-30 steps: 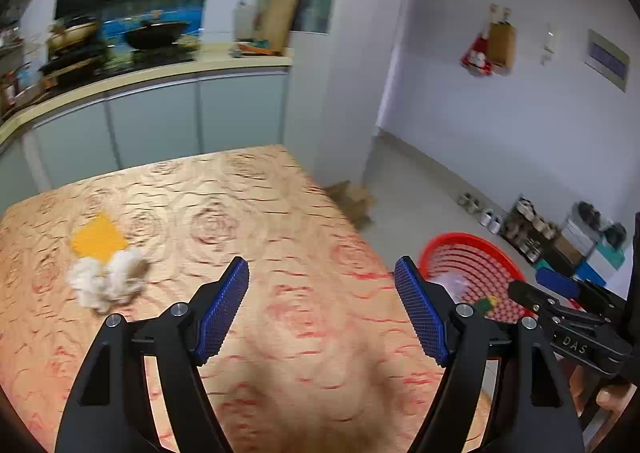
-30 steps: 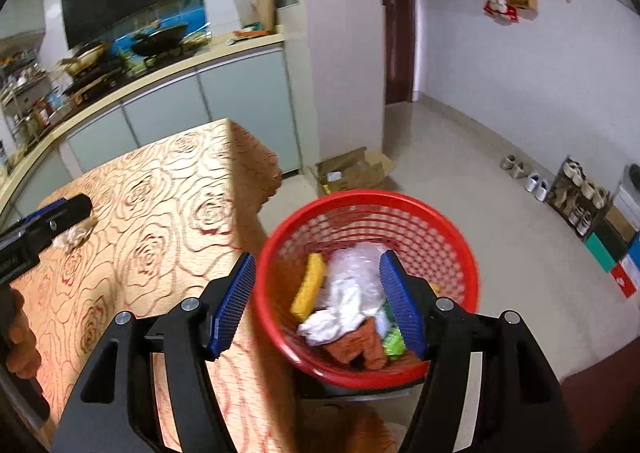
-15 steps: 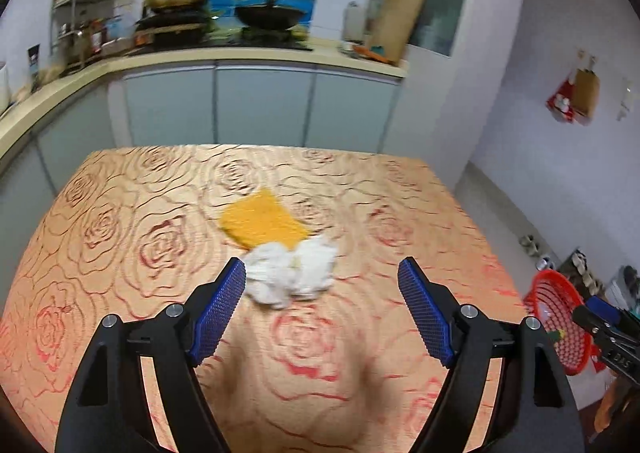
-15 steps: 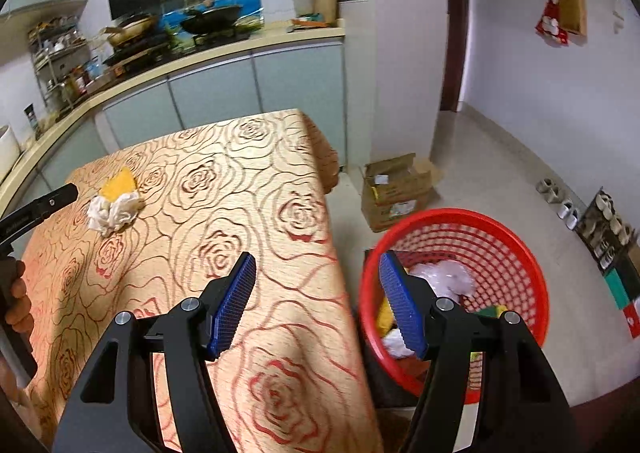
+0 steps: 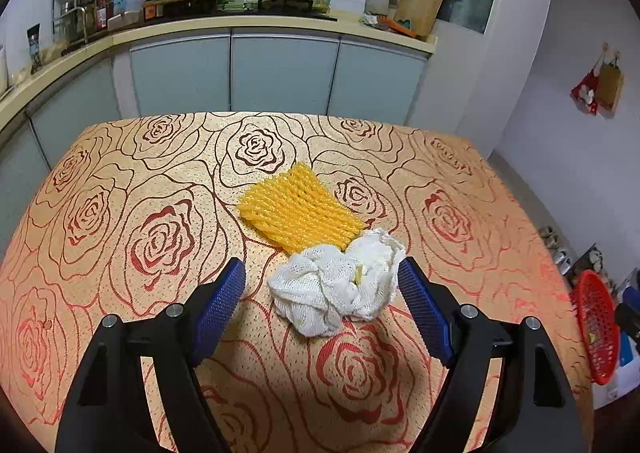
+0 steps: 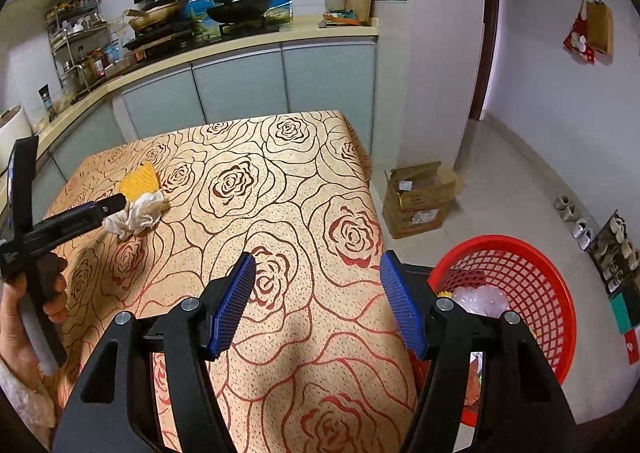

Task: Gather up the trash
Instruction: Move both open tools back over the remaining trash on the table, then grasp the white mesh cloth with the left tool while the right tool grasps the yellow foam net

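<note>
The left gripper (image 5: 322,285) hangs with its jaws wide apart around a crumpled white foam net (image 5: 338,287); the pads are not pressing on it. The wad lies on the rose-patterned tablecloth (image 5: 460,213), its longer side running across between the pads. Touching its far edge, a flat yellow foam net (image 5: 298,209) stretches away toward the far left. The right gripper (image 6: 318,299) is open and empty over the table's near edge, beside the red basket (image 6: 536,277) on the floor.

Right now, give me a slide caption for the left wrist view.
Open left gripper straddling a crumpled white foam net beside a yellow foam net on the rose-patterned tablecloth.
</note>
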